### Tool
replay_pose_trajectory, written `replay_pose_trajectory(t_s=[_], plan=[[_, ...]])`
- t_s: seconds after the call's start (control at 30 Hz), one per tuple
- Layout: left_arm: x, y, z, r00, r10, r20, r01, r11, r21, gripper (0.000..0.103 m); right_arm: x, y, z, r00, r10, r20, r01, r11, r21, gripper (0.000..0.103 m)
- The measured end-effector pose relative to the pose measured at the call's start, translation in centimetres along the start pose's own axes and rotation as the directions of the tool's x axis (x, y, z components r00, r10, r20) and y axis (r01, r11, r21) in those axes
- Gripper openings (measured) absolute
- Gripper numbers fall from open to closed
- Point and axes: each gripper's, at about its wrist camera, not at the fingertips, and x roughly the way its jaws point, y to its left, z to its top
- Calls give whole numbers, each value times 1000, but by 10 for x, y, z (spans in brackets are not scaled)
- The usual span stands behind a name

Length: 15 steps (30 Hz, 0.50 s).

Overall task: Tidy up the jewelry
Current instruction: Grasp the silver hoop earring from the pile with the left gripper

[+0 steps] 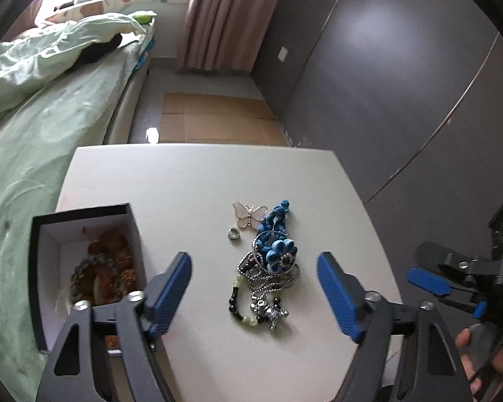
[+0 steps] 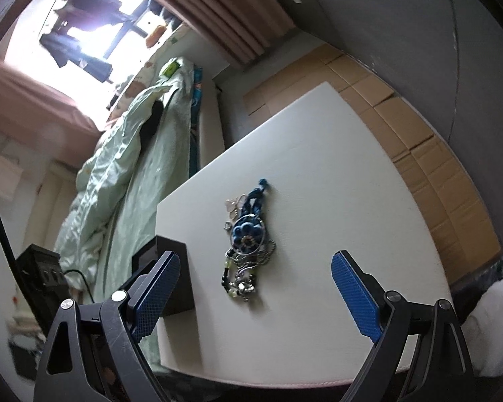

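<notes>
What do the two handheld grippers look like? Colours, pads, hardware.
Left gripper and right gripper match: black angular linkage arms with triangular cut-outs, silver round pivot bolts, and flat blue finger pads with a fine grid texture. In the left wrist view the right gripper shows the same black frame and blue pads side-on.

On the table, an open box holding bracelets sits at the left edge, with the jewelry pile to its right, a butterfly brooch and ring behind the pile, and the bed left of the table.
</notes>
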Motion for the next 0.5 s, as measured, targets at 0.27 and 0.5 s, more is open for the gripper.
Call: replay_pose_trajectory(t_s=[0.27,0.5], plan=[[39,6,11,994,-15,-105,7,998,-70,39,0,-21,9,1000,17,-2,-17,998,68,92],[64,3,16,989,-34,-146,23,997,-76,25,2,-25,17,1000,22,5,-22,997,79,89]])
